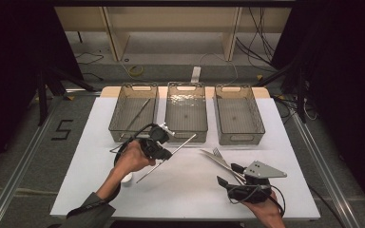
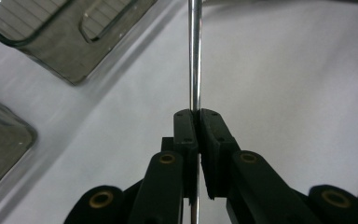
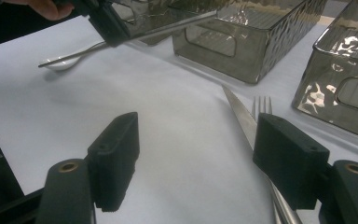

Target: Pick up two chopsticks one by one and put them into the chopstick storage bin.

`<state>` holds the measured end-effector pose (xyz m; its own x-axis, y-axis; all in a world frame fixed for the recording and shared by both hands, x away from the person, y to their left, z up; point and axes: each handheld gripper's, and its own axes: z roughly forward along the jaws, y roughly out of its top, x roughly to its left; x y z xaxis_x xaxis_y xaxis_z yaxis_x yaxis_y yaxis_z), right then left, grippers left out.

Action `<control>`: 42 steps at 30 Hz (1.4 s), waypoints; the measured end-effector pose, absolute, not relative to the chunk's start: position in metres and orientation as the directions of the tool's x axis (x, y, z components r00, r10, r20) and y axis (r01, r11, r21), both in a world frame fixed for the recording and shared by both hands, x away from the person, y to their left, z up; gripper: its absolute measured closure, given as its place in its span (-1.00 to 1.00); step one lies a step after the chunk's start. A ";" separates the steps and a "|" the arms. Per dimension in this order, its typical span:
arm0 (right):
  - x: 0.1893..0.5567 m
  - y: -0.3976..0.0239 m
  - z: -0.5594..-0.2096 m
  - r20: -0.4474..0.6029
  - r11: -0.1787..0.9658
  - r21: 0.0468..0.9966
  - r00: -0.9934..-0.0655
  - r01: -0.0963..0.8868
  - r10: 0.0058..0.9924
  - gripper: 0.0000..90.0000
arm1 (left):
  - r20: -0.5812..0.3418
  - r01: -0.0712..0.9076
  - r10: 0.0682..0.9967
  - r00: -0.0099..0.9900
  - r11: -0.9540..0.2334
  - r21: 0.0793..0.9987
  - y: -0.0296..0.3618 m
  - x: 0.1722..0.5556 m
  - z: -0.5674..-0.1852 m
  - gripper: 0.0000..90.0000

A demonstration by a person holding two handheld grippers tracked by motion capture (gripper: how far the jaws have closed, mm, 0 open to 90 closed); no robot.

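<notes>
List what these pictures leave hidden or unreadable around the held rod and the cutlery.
- Metal rod: left gripper view, its top end is cut off by the frame edge.
- Knife and fork: right gripper view, handles hidden behind the right gripper.
- White item: high view, too small to identify.

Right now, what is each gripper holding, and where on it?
Left gripper clamps a metal chopstick near mid-length. Right gripper is open, holding nothing.

In the left gripper view, the thin shiny metal rod [image 2: 195, 56] runs off the top edge, its lower stretch hidden between the closed black jaws. In the right gripper view, the silver table knife [image 3: 242, 119] and silver fork [image 3: 262, 103] vanish behind the right jaw, their handles unseen.
</notes>
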<state>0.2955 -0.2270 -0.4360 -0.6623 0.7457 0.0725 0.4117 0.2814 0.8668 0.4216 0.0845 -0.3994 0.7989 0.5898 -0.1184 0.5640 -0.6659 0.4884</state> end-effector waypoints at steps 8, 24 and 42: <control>0.297 -0.228 -0.437 0.090 0.265 0.868 -0.658 0.420 0.748 -0.29 | -0.120 0.588 0.641 0.758 -0.592 0.551 0.105 0.441 -0.379 0.89; 0.297 -0.230 -0.436 0.098 0.259 0.868 -0.657 0.425 0.747 -0.34 | -0.137 0.645 0.720 0.680 -0.499 0.579 0.132 0.490 -0.352 0.89; 0.296 -0.231 -0.435 0.122 0.229 0.879 -0.663 0.417 0.739 -0.41 | -0.151 0.710 0.821 0.551 -0.366 0.601 0.159 0.542 -0.340 0.89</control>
